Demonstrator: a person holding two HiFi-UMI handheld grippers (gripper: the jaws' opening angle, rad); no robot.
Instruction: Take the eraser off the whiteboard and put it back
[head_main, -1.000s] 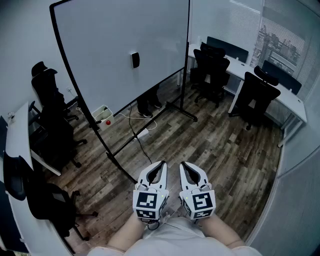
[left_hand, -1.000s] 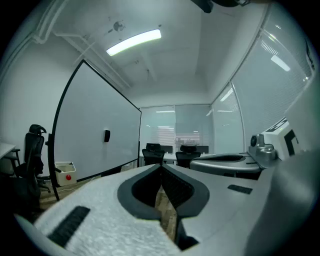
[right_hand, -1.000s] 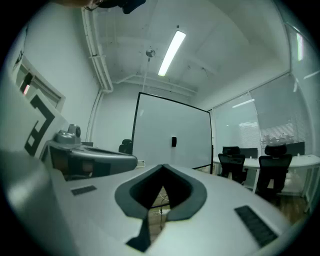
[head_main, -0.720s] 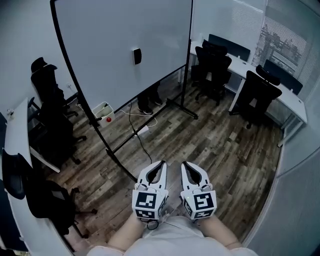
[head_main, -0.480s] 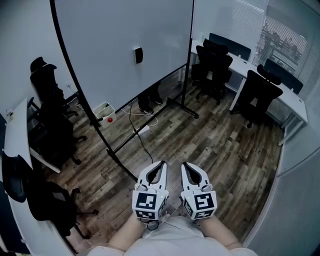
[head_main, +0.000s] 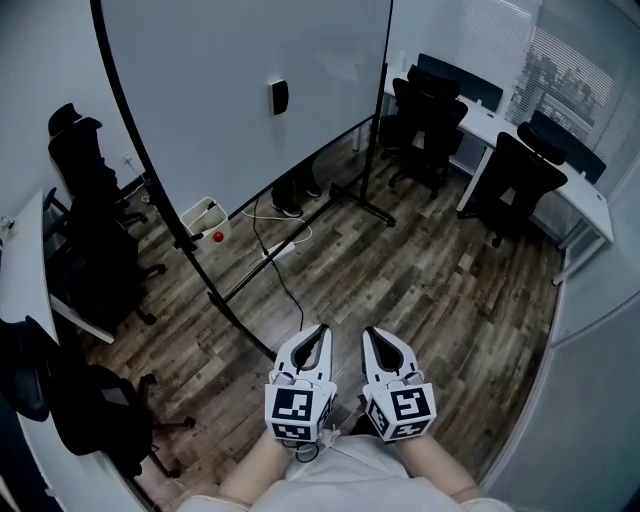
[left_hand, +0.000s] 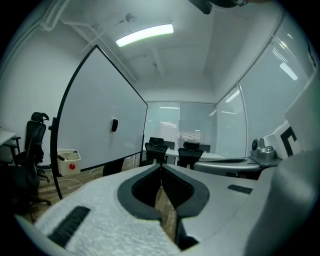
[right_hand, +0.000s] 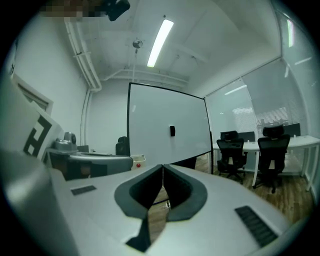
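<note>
A small black eraser (head_main: 279, 97) sticks to the big whiteboard (head_main: 220, 90) that stands on a black frame across the room. It also shows as a dark spot in the left gripper view (left_hand: 114, 125) and in the right gripper view (right_hand: 172, 131). My left gripper (head_main: 322, 328) and right gripper (head_main: 367, 330) are side by side low in the head view, close to my body and far from the board. In each gripper's own view the left gripper (left_hand: 161, 165) and the right gripper (right_hand: 163, 166) have their tips together with nothing between them.
A white box (head_main: 207, 217) with a red ball hangs at the board's foot, and cables (head_main: 275, 250) trail over the wooden floor. Black office chairs (head_main: 85, 230) stand at the left. More chairs (head_main: 430, 120) and a long white desk (head_main: 560, 190) line the right.
The whiteboard and eraser have slid slightly up and right in the head view. Both grippers stay shut, side by side, at the same spot in the picture.
</note>
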